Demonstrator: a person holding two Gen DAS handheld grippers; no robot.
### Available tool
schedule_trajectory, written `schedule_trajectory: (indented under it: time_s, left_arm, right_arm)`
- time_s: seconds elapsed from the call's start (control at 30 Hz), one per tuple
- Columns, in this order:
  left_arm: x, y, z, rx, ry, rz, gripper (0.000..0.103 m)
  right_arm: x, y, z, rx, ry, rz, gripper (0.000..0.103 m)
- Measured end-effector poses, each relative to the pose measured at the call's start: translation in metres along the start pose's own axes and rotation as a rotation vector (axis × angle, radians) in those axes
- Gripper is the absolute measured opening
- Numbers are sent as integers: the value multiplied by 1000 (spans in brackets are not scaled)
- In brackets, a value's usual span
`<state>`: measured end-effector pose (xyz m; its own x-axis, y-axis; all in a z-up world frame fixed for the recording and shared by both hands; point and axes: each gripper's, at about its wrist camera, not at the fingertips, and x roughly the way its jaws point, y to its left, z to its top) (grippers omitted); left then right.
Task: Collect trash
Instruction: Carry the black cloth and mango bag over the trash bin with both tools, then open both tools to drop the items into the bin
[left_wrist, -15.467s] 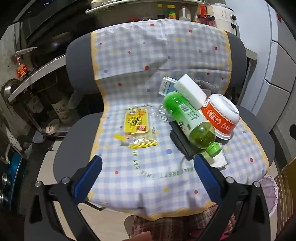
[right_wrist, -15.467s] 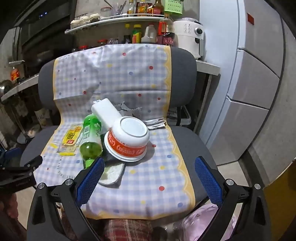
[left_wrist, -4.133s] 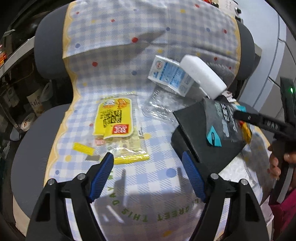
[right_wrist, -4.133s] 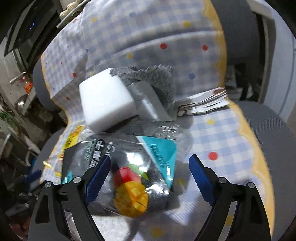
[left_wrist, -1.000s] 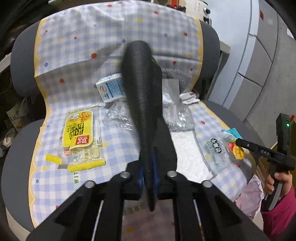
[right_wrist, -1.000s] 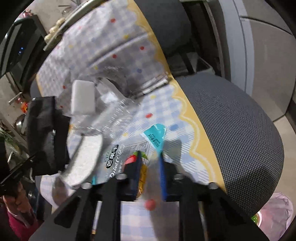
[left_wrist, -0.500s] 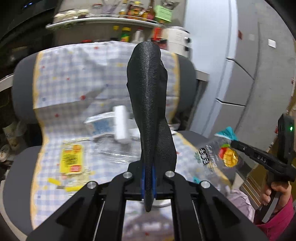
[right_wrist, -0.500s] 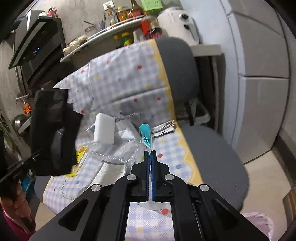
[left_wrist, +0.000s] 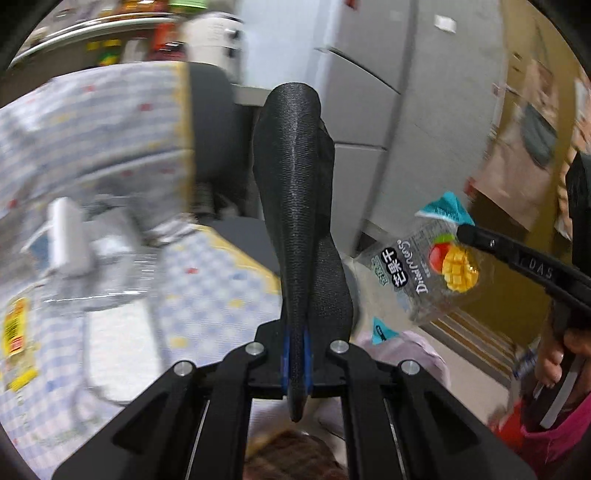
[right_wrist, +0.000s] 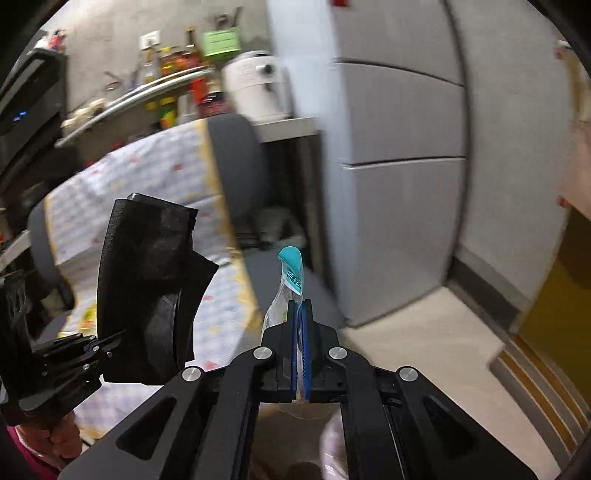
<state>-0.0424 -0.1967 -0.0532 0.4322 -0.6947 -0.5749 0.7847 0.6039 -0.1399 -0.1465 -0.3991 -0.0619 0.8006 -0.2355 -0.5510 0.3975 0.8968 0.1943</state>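
My left gripper (left_wrist: 295, 343) is shut on a black plastic tray (left_wrist: 299, 206), held upright in the air to the right of the chair; the tray also shows in the right wrist view (right_wrist: 147, 288). My right gripper (right_wrist: 301, 325) is shut on a clear dried-mango bag with a teal corner (right_wrist: 290, 280), seen edge-on. The bag (left_wrist: 432, 266) hangs off the chair's right side in the left wrist view. A pink trash bag (left_wrist: 410, 350) lies on the floor below it.
The chair with the checked cover (left_wrist: 92, 122) still holds a white foam block (left_wrist: 68, 236), a clear plastic wrapper (left_wrist: 99, 280) and a yellow packet (left_wrist: 14, 325). A grey fridge (right_wrist: 399, 147) stands right of the chair. Beige floor (right_wrist: 424, 354) lies in front of it.
Both grippers have swung right, away from the chair seat, carrying the black tray and the mango bag. The views are blurred by the motion. The fridge and floor now fill more of each view.
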Motion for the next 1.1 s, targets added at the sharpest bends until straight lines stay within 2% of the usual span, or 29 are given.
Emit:
schedule_trajectory:
  time_s: [0.33, 0.6, 0.7, 0.8, 0.83, 0.87, 0.9, 0.97, 1.1]
  left_arm:
    - [55, -91, -7, 148, 137, -187, 3]
    - [93, -136, -17, 210, 231, -268, 4]
    - [109, -141, -21, 213, 267, -274, 7]
    - [124, -142, -25, 212, 306, -265, 16]
    - [129, -143, -26, 213, 318, -261, 24]
    - [132, -141, -27, 212, 325, -255, 30]
    - [133, -139, -27, 210, 326, -248, 30]
    - [130, -132, -25, 210, 318, -230, 32]
    - [120, -117, -18, 189, 287, -191, 35]
  right_arm:
    - [-42, -82, -44, 106, 19, -212, 3]
    - [-40, -122, -69, 168, 63, -286, 4]
    - [-26, -129, -78, 180, 95, -298, 6]
    - [-11, -136, -89, 186, 131, -302, 8]
    - [-3, -138, -93, 190, 155, -303, 9]
    - [2, -140, -95, 192, 171, -300, 19]
    - [8, -142, -99, 199, 191, -293, 27]
    - [13, -143, -102, 203, 212, -276, 32]
    - [14, -135, -94, 192, 196, -253, 33]
